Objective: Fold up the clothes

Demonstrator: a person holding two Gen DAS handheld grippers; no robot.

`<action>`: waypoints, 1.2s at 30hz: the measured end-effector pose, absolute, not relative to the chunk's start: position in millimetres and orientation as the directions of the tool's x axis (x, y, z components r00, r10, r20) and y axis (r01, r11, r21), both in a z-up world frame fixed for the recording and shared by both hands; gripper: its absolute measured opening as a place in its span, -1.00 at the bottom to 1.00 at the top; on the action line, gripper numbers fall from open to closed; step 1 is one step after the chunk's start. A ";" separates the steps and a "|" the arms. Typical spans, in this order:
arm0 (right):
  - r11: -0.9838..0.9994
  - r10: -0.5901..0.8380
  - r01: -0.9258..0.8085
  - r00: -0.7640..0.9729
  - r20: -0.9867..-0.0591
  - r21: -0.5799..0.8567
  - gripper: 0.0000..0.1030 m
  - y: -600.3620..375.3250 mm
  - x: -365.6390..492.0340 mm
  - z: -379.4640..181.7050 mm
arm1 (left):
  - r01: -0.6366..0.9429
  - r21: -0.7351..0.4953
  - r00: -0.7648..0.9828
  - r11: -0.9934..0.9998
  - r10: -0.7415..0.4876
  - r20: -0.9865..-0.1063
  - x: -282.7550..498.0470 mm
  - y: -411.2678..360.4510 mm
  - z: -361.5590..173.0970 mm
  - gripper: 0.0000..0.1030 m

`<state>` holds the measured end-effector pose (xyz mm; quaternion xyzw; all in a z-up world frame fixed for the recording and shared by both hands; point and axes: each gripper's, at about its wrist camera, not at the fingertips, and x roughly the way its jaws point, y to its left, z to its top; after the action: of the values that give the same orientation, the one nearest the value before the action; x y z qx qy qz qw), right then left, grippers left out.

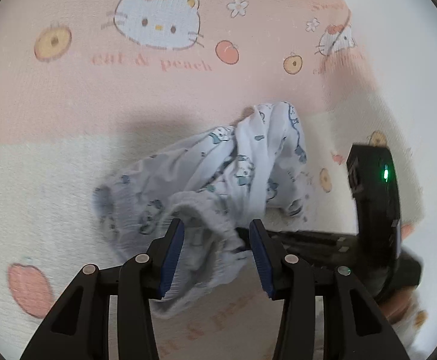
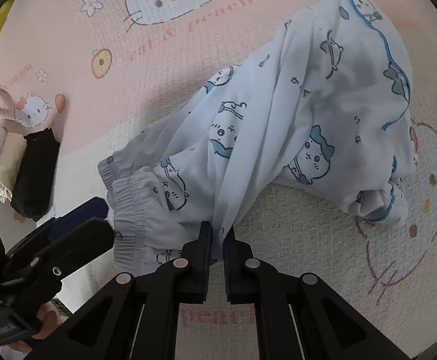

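Garment: white-and-blue printed trousers (image 2: 278, 126) lie bunched on the pink-and-cream cartoon blanket (image 2: 104, 30), the landmark for all that follows; they sit across the line where its pink band meets its cream band, far from flat.
Right claw: right gripper (image 2: 217, 237) is clenched on a gathered fold of the trousers just beside the elastic waistband (image 2: 128, 210); cloth fans out from the pinch toward the blanket's pink band.
Reason for that hold: probably an anchor, so the fabric can be lifted and spread before any fold is made.
Left claw: left gripper (image 1: 217, 240) is released, jaws apart with the ruffled waistband between the blue pads (image 1: 173, 255); whether a pad brushes the cloth cannot be told.
Reason for that placing: likely lining up a second grip on the waistband, so both ends can be pulled straight.
Hand pose: both tools tilt steeply down at the blanket, close together; the left one is seen at the lower left in the right wrist view.
Aside: folded dark and pale clothes (image 2: 35, 174) rest at the blanket's left edge.
Progress: early, no fold yet.
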<state>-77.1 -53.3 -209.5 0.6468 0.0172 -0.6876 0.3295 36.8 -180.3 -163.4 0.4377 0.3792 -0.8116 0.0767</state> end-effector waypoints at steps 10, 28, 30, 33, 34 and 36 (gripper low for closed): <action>-0.780 -0.462 0.453 0.049 -0.886 0.432 -0.89 -35.8 -71.2 -215.4 | 0.528 -0.600 -0.594 -0.601 0.244 -0.767 18.8 -190.2 -187.2 -0.19; -0.811 -0.567 0.258 -0.121 -0.815 0.525 -0.86 -21.8 -136.0 -203.7 | 0.567 -0.542 -0.555 -0.620 0.199 -0.808 14.1 -176.7 -216.3 -0.72; -0.808 -0.576 0.243 -0.134 -0.806 0.537 -0.77 -28.3 -143.7 -203.4 | 0.568 -0.538 -0.553 -0.623 0.195 -0.810 12.0 -174.9 -217.1 -0.72; -0.791 -0.608 0.198 -0.149 -0.780 0.579 -0.15 -32.5 -150.8 -205.0 | 0.570 -0.531 -0.550 -0.626 0.189 -0.813 8.9 -172.7 -217.1 -0.72; -0.789 -0.612 0.180 -0.161 -0.774 0.587 -0.02 -34.4 -153.9 -205.7 | 0.569 -0.528 -0.549 -0.630 0.187 -0.815 8.0 -171.9 -216.8 -0.72; -0.801 -0.599 0.156 -0.182 -0.780 0.578 -0.01 -41.3 -161.3 -208.6 | 0.565 -0.520 -0.547 -0.640 0.181 -0.817 6.6 -171.0 -216.2 -0.72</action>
<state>-161.3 -41.3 -208.6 0.5871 -0.1884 -0.7454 0.2533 6.6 -171.0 -216.2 0.4599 0.4059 -0.7801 0.1231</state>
